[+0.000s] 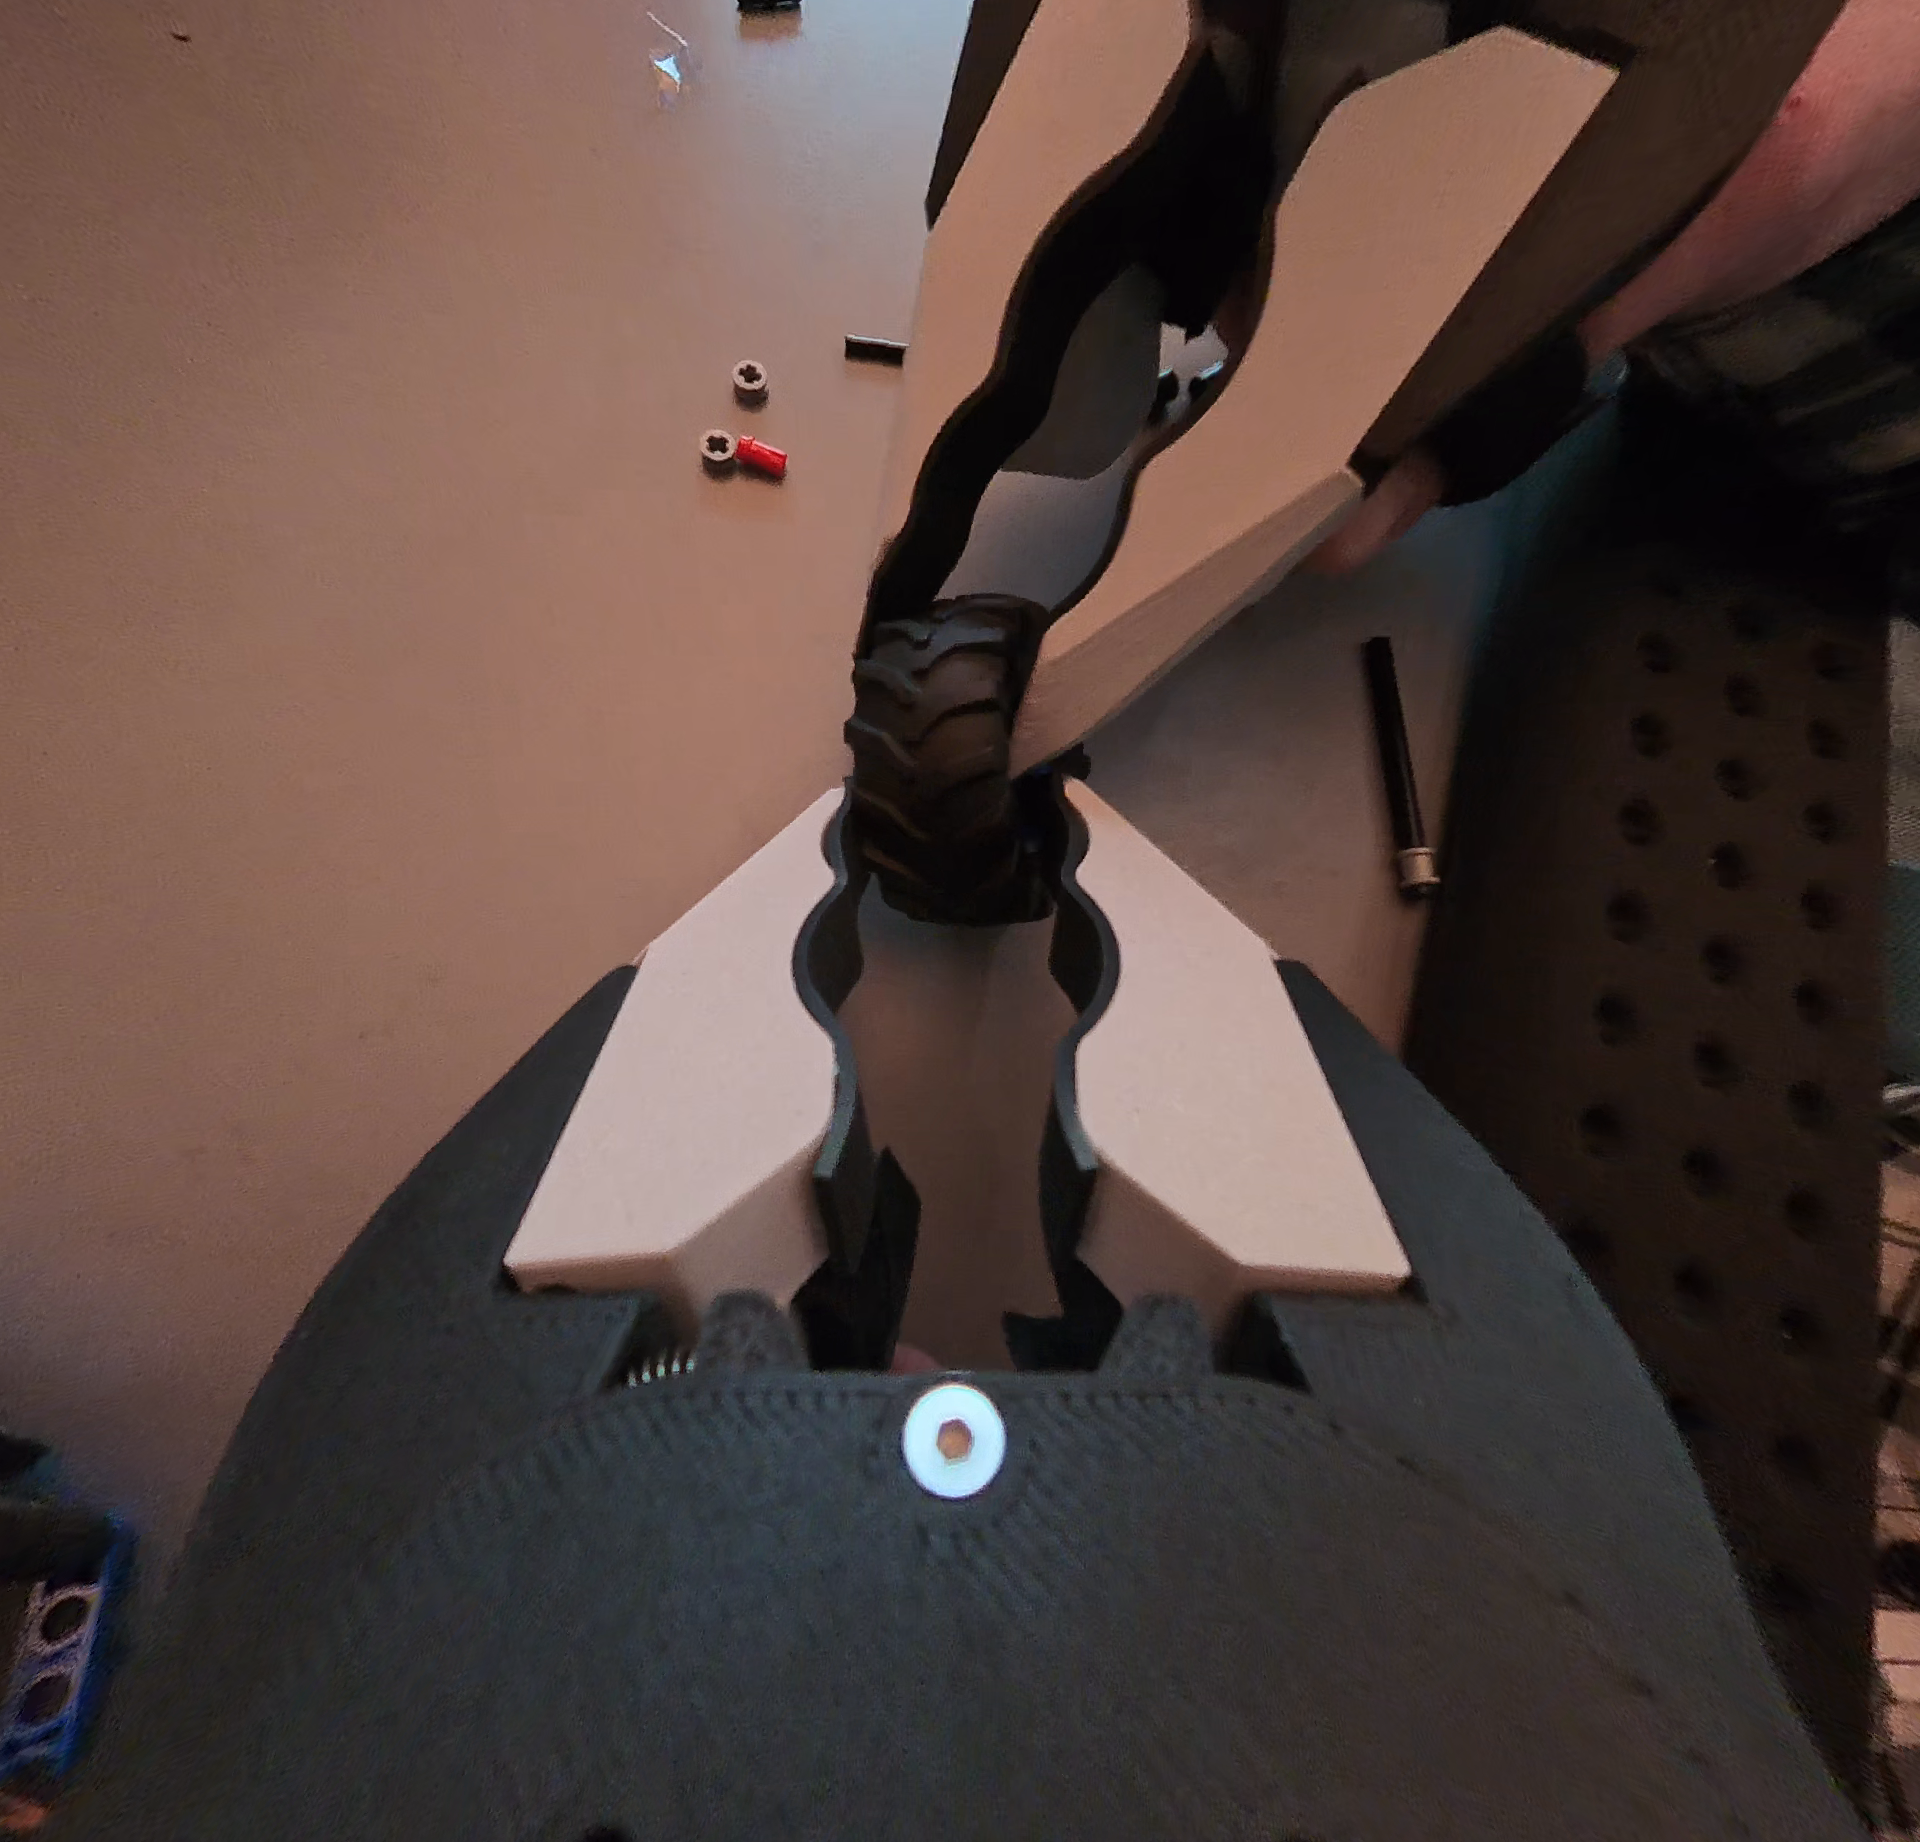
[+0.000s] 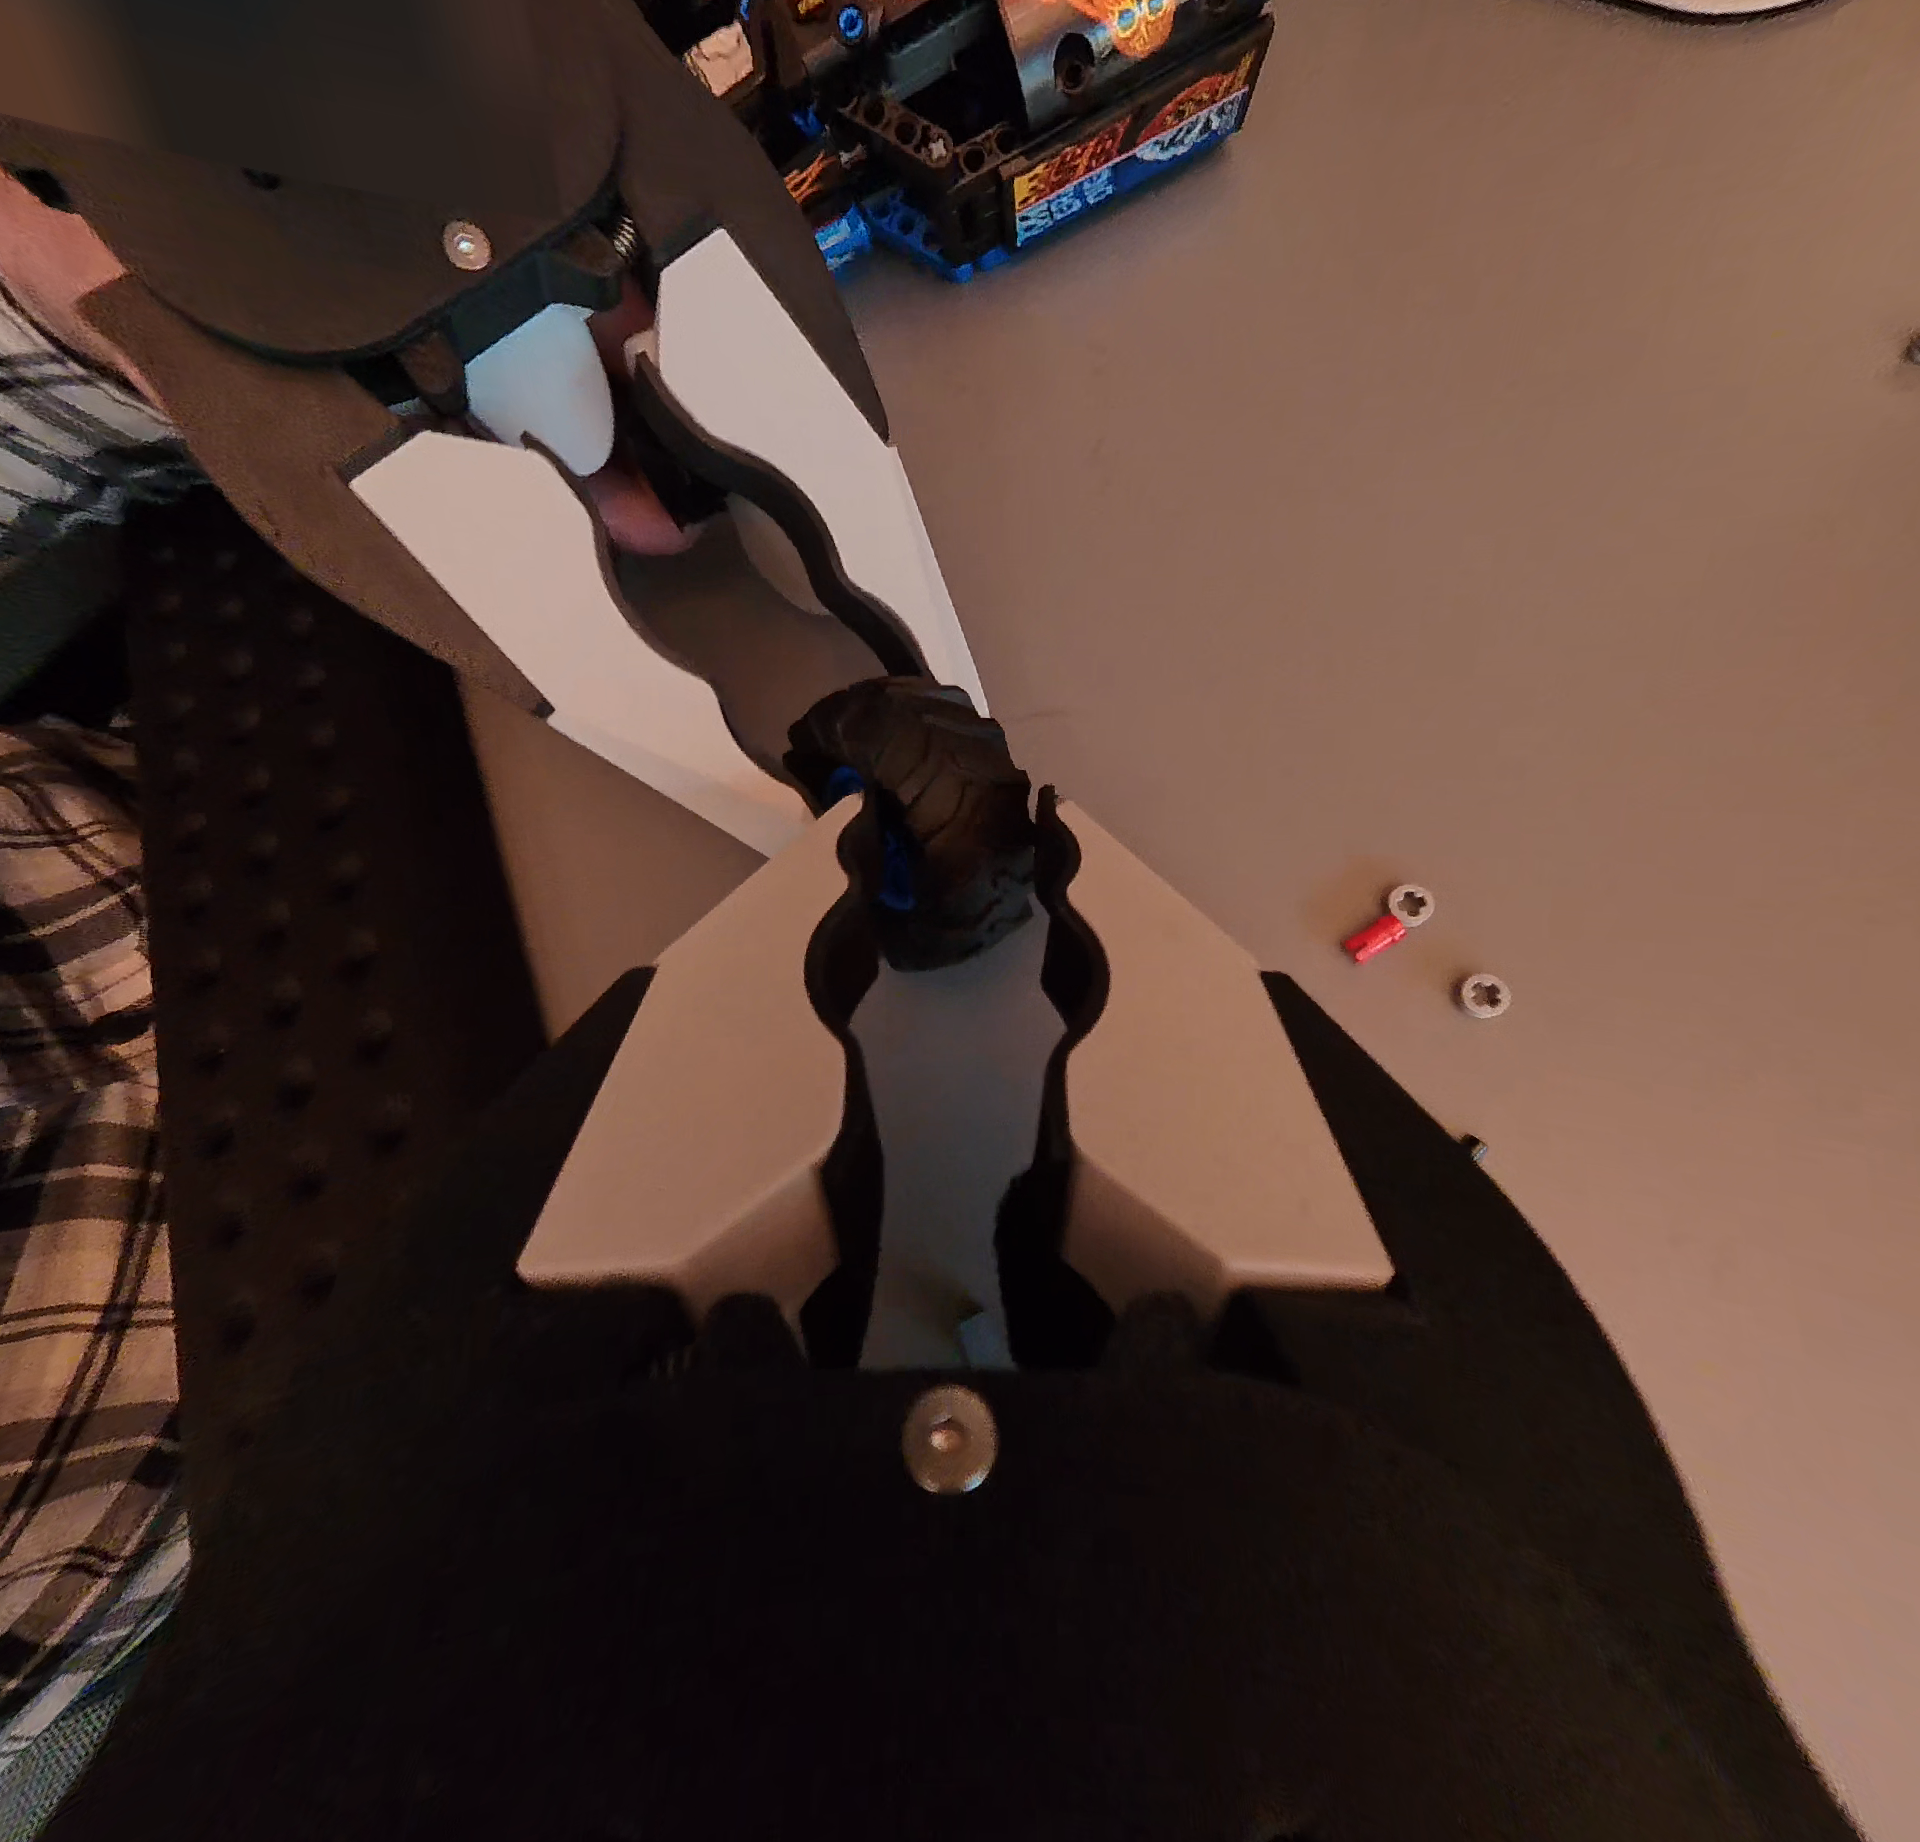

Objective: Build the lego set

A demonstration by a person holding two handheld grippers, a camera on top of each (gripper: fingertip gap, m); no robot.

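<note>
Evidently mid wheel-assembly: left gripper (image 1: 951,836) and right gripper (image 2: 940,857) both clamped the tyre (image 1: 940,753); next, seat its hub squarely.

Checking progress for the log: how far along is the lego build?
Done: the truck body stands largely assembled at the far end of the table. In hand: both the left gripper and right gripper are closed on one black tyre with a blue hub. Left: that wheel is not yet on the truck, and two grey bushes, a red pin and a black axle lie loose.
</note>
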